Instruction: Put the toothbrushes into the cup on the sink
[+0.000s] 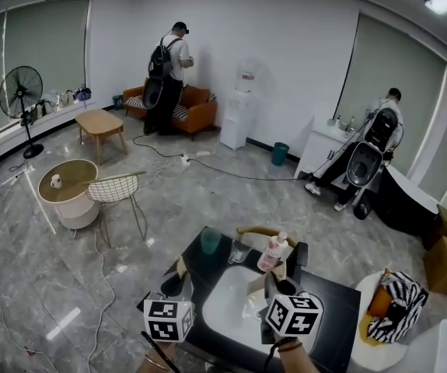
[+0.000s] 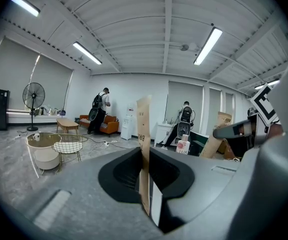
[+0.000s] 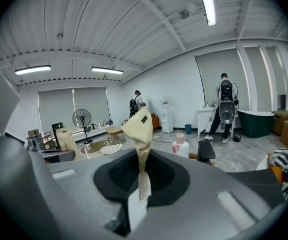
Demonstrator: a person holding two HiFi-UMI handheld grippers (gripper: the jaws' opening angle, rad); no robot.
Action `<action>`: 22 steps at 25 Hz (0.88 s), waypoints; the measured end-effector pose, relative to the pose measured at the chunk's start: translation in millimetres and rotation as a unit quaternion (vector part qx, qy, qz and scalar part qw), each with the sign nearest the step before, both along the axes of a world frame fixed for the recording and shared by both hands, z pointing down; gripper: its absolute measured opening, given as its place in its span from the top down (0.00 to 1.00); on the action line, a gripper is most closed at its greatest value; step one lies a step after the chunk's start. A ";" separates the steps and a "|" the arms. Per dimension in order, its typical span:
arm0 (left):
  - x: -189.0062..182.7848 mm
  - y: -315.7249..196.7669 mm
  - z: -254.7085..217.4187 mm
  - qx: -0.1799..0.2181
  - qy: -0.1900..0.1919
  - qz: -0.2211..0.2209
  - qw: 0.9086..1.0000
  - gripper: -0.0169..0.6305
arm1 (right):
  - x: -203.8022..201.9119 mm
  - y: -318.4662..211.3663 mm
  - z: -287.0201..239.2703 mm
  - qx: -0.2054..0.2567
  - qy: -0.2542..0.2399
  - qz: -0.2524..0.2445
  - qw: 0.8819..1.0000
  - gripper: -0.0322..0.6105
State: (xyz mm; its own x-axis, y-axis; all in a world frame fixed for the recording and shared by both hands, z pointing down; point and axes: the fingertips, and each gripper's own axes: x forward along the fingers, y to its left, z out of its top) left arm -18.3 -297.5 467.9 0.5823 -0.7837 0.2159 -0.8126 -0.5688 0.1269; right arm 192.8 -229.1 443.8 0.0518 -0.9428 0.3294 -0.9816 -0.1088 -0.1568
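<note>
Fingers [image 2: 121,176] of the left gripper [image 2: 145,159] are clamping a boxed toothbrush [image 2: 144,129]; the right gripper [image 3: 142,166] is pinching a paper-wrapped toothbrush [image 3: 139,129]. Beyond the sink basin [image 1: 219,305], the green cup [image 1: 210,241], the likely target, is standing on the black counter [image 1: 336,317]; lowering each packet upright over its rim is looking safest.

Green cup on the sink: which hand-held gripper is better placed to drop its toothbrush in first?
Left, probably. Each is shut on a paper toothbrush packet, but the left hand-held gripper sits closest to the green cup; the right hand-held gripper is over by the pink bottle.
</note>
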 end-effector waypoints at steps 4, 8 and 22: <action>4.3 -7.8 0.7 -0.002 -0.002 0.001 1.000 0.91 | 3.5 -6.9 0.2 -0.001 -0.001 0.000 1.000 0.90; 5.9 -15.2 1.8 -0.003 -0.002 0.000 1.000 0.91 | 5.4 -13.9 4.4 -0.006 -0.002 -0.003 1.000 0.90; -2.7 -27.6 14.1 -0.012 -0.013 -0.017 1.000 0.91 | 17.6 -56.5 -4.5 0.002 0.014 -0.011 1.000 0.90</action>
State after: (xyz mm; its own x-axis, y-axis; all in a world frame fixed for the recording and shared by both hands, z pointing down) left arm -21.0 -325.1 482.0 0.5500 -0.7969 0.2499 -0.8342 -0.5382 0.1197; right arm 210.4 -285.7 439.3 0.0403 -0.9449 0.3250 -0.9877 -0.0870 -0.1303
